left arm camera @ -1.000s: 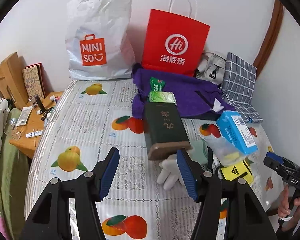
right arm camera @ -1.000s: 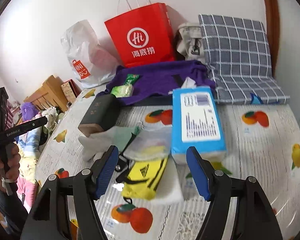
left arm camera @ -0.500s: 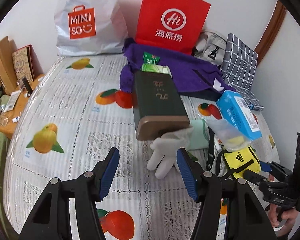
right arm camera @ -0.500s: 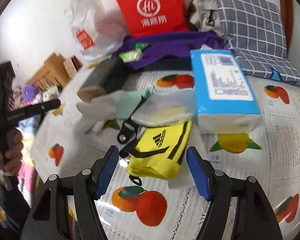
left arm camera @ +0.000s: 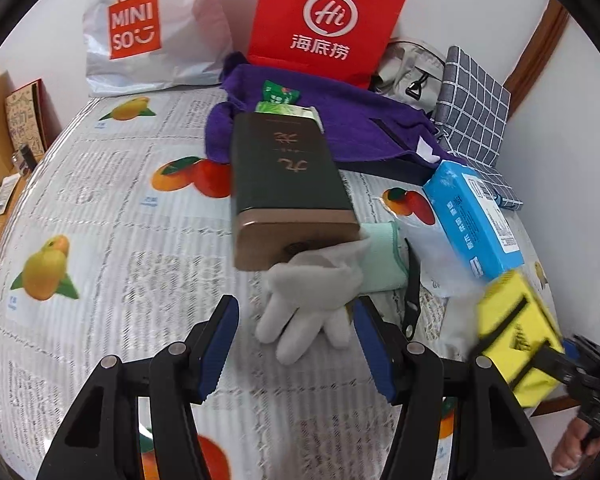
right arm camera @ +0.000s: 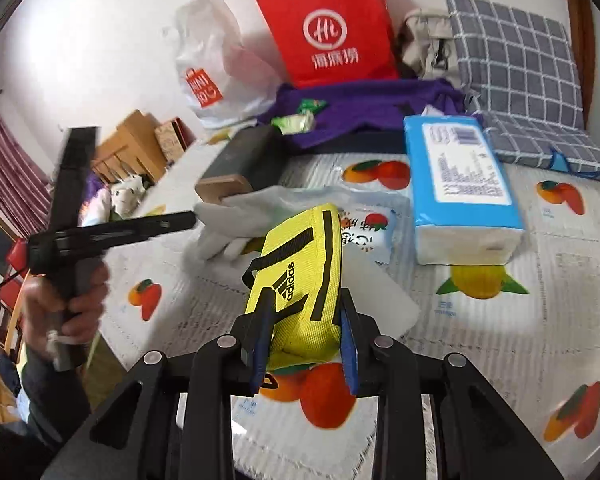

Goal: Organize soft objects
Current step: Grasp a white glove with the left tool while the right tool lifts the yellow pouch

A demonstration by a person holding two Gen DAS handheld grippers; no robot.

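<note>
A white glove [left arm camera: 308,300] lies on the fruit-print tablecloth [left arm camera: 112,216], its cuff against a dark green box [left arm camera: 288,184]. My left gripper [left arm camera: 296,344] is open, and the glove's fingers reach between its blue pads without touching them. A mint cloth [left arm camera: 380,260] lies right of the glove. My right gripper [right arm camera: 304,336] is closing its jaws on a yellow Adidas pouch [right arm camera: 300,276]; both pads press on the pouch's sides and its far end tilts up. The pouch [left arm camera: 516,332] also shows at the right of the left wrist view.
A blue tissue pack [right arm camera: 456,184] lies right of the pouch, with a clear plastic bag [right arm camera: 364,232] between. At the back stand a red paper bag [left arm camera: 324,24], a white Miniso bag [left arm camera: 140,32], a purple cloth [left arm camera: 340,120] and a checked cushion [right arm camera: 520,80]. A hand [right arm camera: 68,304] holds the left gripper.
The left gripper sank toward the glove, still open. The right gripper moved onto the yellow pouch and its jaws narrowed onto it; the pouch now tilts up between the pads.
</note>
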